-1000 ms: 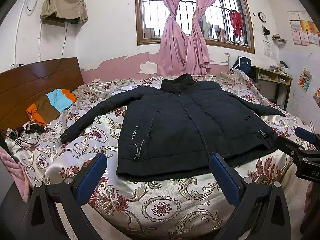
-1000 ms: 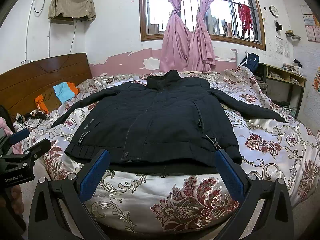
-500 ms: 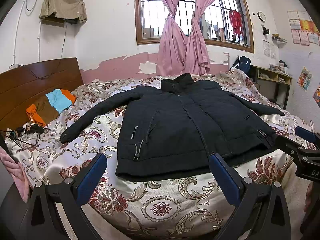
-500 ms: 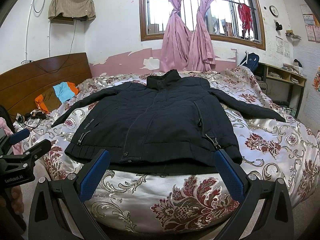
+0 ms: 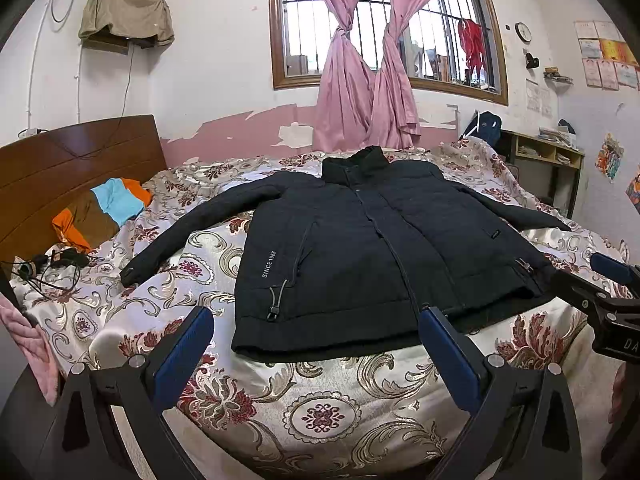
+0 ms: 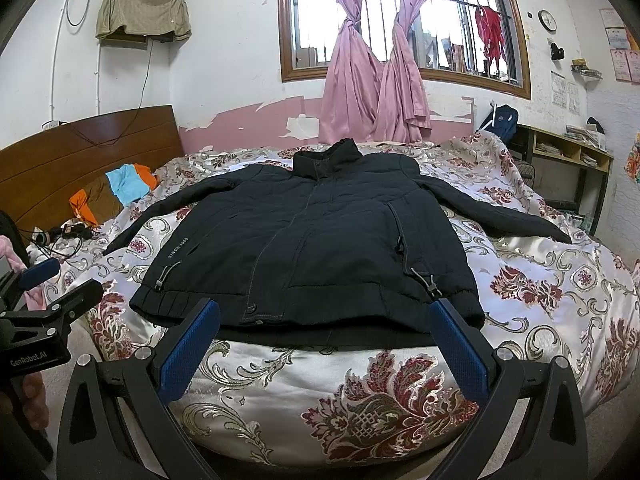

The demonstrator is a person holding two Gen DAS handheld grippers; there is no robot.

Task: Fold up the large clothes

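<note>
Both grippers, L [image 5: 316, 354] & R [image 6: 326, 344], wide apart, empty, short of jacket [image 6: 312, 236].

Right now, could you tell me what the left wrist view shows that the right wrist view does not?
Only the left wrist view shows the right claw, at its right edge, and wall posters. Only the right wrist view shows the left claw, at its left edge, with a hand below it. Both show the dark jacket spread flat on the floral bed, sleeves out, both claws open and short of it.
</note>
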